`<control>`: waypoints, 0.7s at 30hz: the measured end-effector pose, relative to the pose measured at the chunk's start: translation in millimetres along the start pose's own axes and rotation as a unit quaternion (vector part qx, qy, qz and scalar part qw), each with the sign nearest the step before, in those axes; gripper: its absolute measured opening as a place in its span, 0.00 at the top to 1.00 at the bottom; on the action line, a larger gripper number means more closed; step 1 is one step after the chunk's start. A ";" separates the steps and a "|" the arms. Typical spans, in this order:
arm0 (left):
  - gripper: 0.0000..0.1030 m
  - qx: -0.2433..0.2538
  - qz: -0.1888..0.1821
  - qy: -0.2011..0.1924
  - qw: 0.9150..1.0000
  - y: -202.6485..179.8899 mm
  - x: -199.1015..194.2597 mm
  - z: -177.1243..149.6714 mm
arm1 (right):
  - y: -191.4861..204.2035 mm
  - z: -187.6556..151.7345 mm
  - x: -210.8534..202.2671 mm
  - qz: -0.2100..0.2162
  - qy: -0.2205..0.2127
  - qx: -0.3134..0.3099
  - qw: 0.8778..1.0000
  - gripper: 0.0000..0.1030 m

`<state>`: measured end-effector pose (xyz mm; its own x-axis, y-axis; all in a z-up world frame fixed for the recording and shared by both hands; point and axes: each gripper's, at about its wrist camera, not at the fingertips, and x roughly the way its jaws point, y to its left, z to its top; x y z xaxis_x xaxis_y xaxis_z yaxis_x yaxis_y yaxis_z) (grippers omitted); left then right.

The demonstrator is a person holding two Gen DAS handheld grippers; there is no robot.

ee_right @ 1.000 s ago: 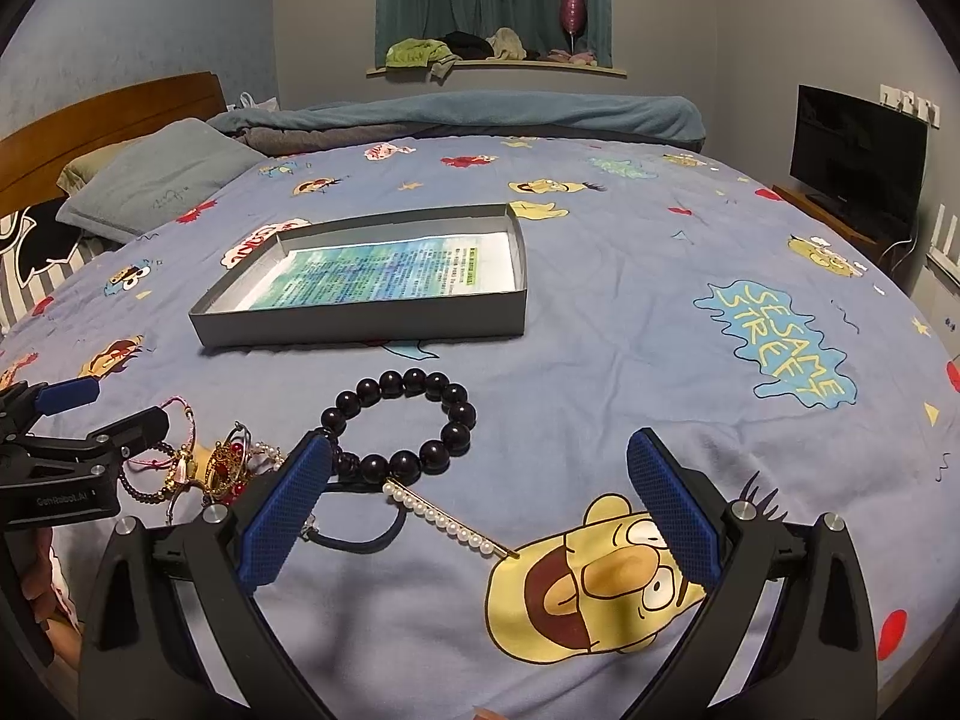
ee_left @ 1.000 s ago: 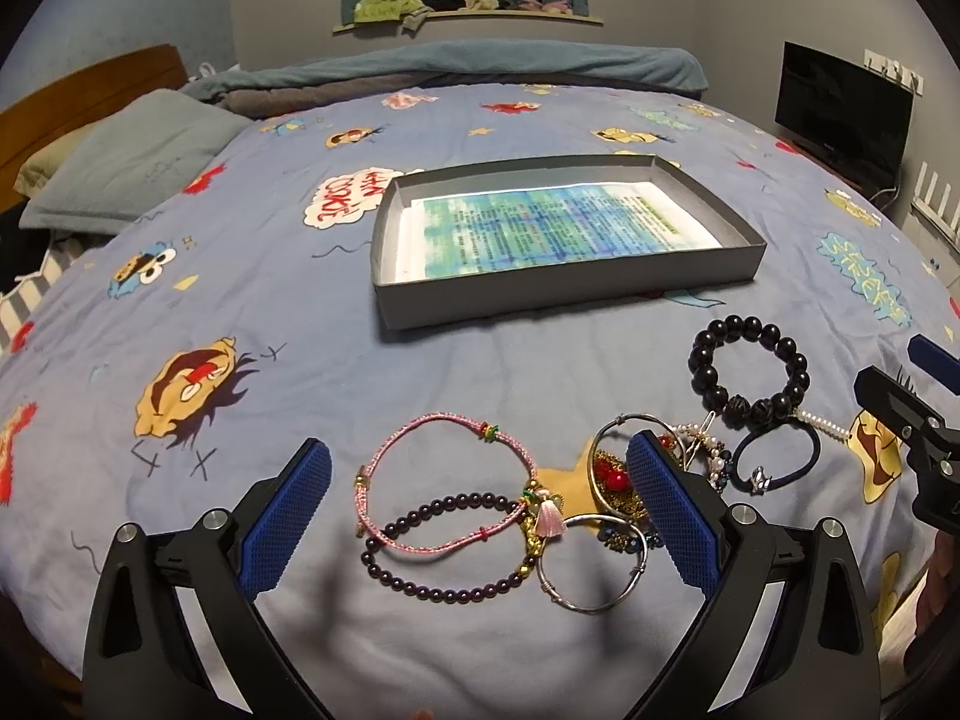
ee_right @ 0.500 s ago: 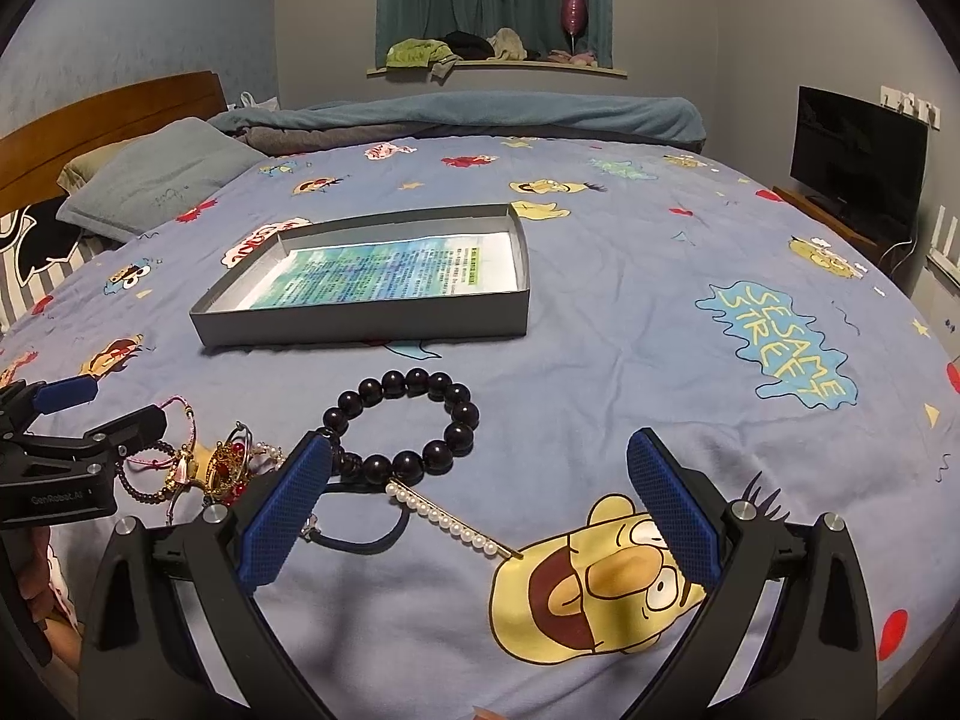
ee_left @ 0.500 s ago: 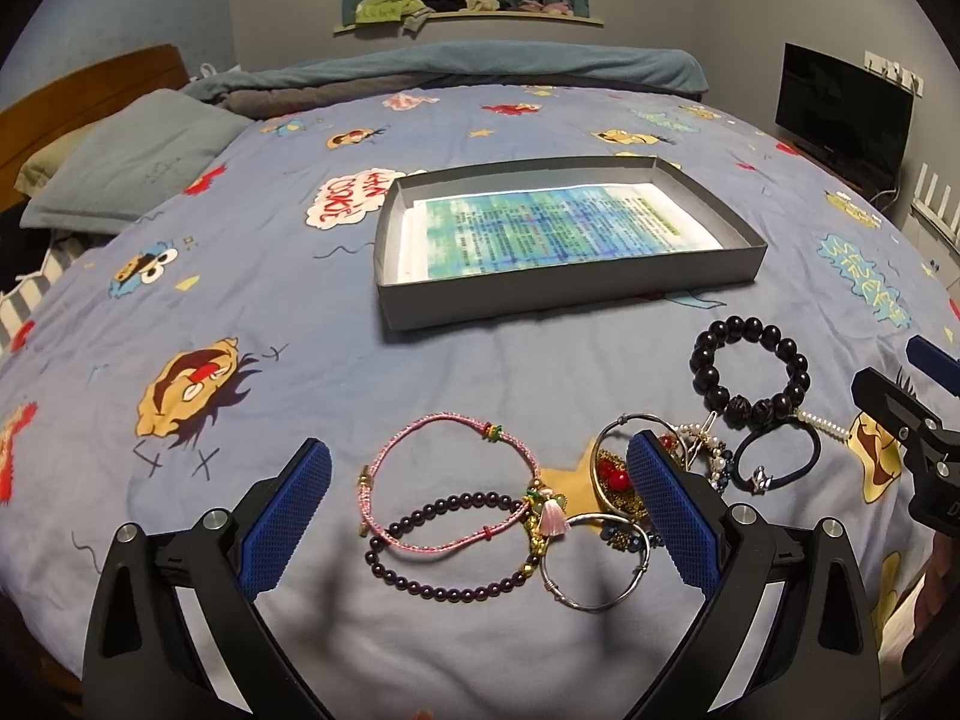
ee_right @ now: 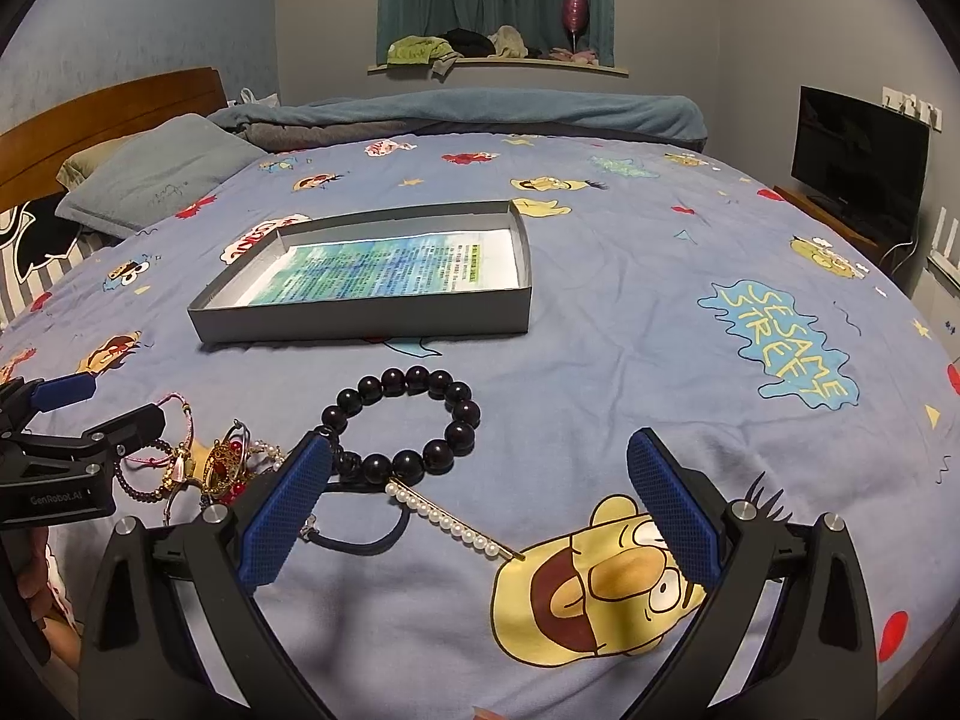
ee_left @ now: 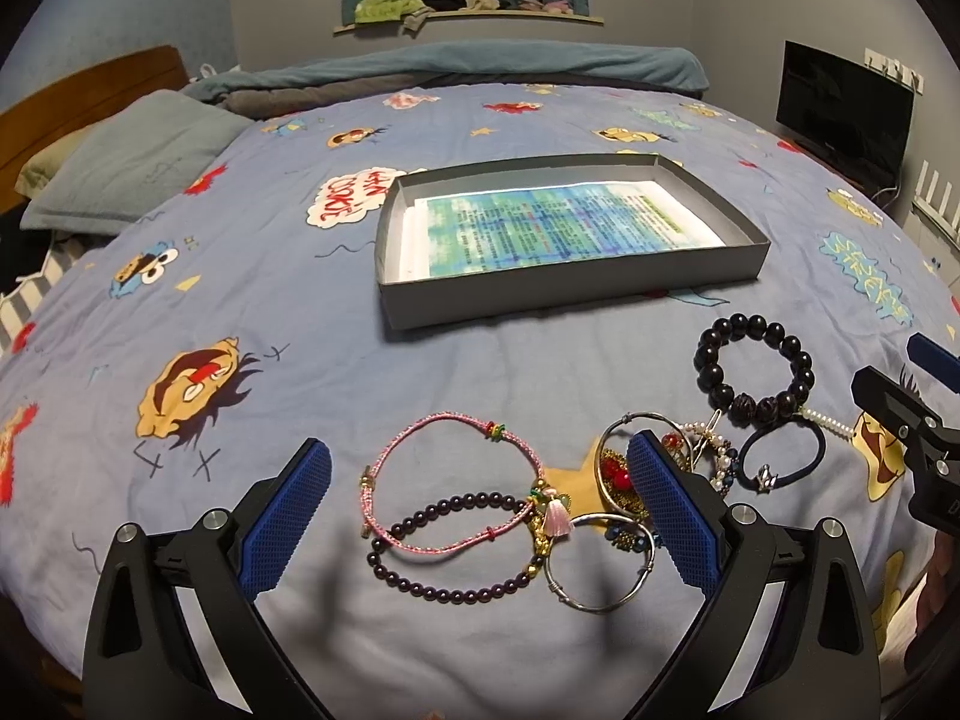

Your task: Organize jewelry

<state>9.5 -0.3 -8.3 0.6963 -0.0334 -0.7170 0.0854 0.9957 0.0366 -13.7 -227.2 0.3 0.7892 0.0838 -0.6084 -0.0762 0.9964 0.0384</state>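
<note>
Jewelry lies on the blue cartoon bedspread. In the left wrist view my open, empty left gripper [ee_left: 477, 516] hovers over a pink cord bracelet [ee_left: 447, 483], a dark purple bead bracelet [ee_left: 450, 549] and a silver bangle [ee_left: 600, 564]. A black bead bracelet [ee_left: 753, 369] and a black hair tie [ee_left: 780, 456] lie to the right. In the right wrist view my open, empty right gripper [ee_right: 477, 516] hovers by the black bead bracelet [ee_right: 408, 420] and a pearl hairpin [ee_right: 450, 519]. A grey shallow box [ee_left: 564, 294] lined with printed paper sits beyond; it also shows in the right wrist view [ee_right: 366, 318].
A gold and red ornament [ee_right: 222, 462] and other small pieces are heaped left of the black beads. A grey pillow [ee_left: 132, 162] and wooden headboard lie far left. A folded blanket [ee_left: 480, 66] crosses the far edge. A black TV [ee_right: 858, 156] stands at the right wall.
Almost nothing has moved. Both grippers stay open and hold their places; the views shift only very slightly.
</note>
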 end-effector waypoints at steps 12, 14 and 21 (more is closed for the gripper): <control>0.05 0.001 0.000 0.002 1.000 0.7 3.1 -1.0 | 1.8 -0.4 1.2 -0.001 -0.001 -0.003 1.000 0.05; 0.05 0.001 0.001 0.003 1.000 0.7 3.3 -1.0 | 2.3 -0.4 1.7 0.000 0.001 -0.002 1.000 0.05; 0.05 0.001 0.002 0.005 1.000 1.0 6.2 -1.5 | 3.0 -0.3 4.0 -0.001 0.002 -0.003 1.000 0.05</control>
<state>12.8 0.6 -13.8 0.6890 -0.0293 -0.7242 0.0850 0.9956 0.0406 -10.9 -223.9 -2.3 0.7864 0.0826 -0.6122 -0.0788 0.9963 0.0331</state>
